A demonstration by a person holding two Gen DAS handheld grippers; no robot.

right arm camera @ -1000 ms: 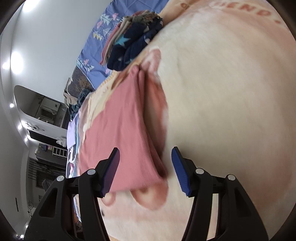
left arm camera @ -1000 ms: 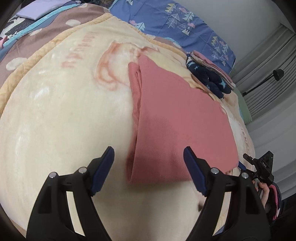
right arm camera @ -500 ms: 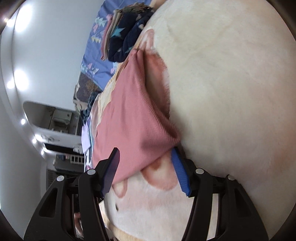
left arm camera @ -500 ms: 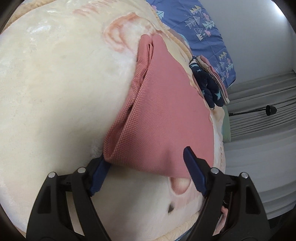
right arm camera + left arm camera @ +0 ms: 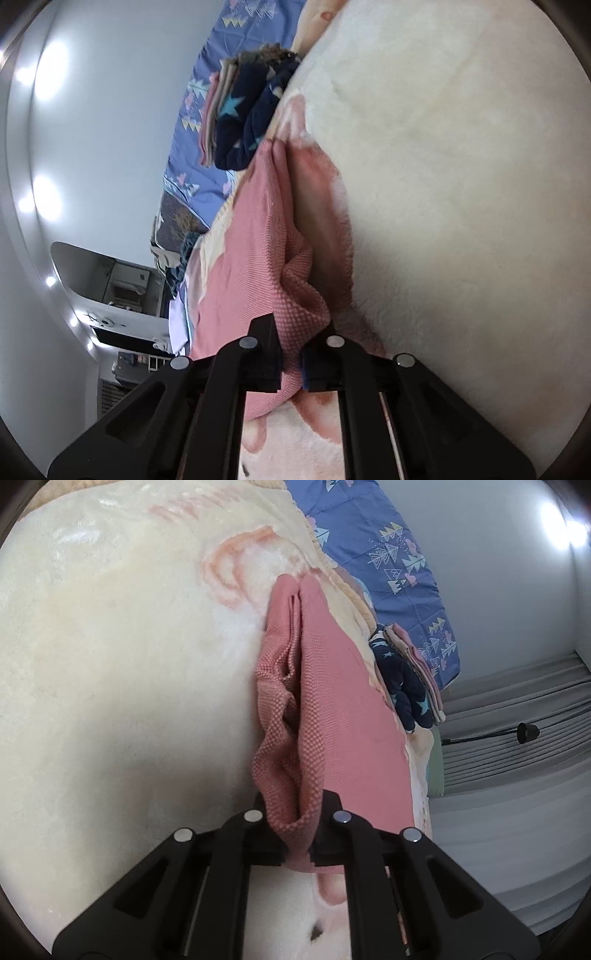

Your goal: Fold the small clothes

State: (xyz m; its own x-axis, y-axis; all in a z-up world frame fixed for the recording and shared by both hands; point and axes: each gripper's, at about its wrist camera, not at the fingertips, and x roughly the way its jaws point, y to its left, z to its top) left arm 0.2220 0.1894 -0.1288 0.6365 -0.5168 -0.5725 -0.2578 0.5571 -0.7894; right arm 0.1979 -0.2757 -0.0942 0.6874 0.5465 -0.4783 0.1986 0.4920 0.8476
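A pink knit garment (image 5: 343,716) lies folded on a cream plush blanket (image 5: 110,701). My left gripper (image 5: 299,834) is shut on its near left corner, and the cloth bunches in folds just ahead of the jaws. My right gripper (image 5: 291,363) is shut on the garment's (image 5: 251,236) other near corner, with the fabric puckered between the jaws. The garment stretches away from both grippers toward the far edge of the blanket.
A stack of folded clothes with a navy star-print piece on top (image 5: 406,679) sits past the garment's far end; it also shows in the right wrist view (image 5: 247,110). A blue patterned quilt (image 5: 399,554) lies behind. Grey curtains (image 5: 517,716) and a lamp stand at right.
Both grippers moved forward onto the garment's near corners and closed on them. The corners now bunch up between the jaws.
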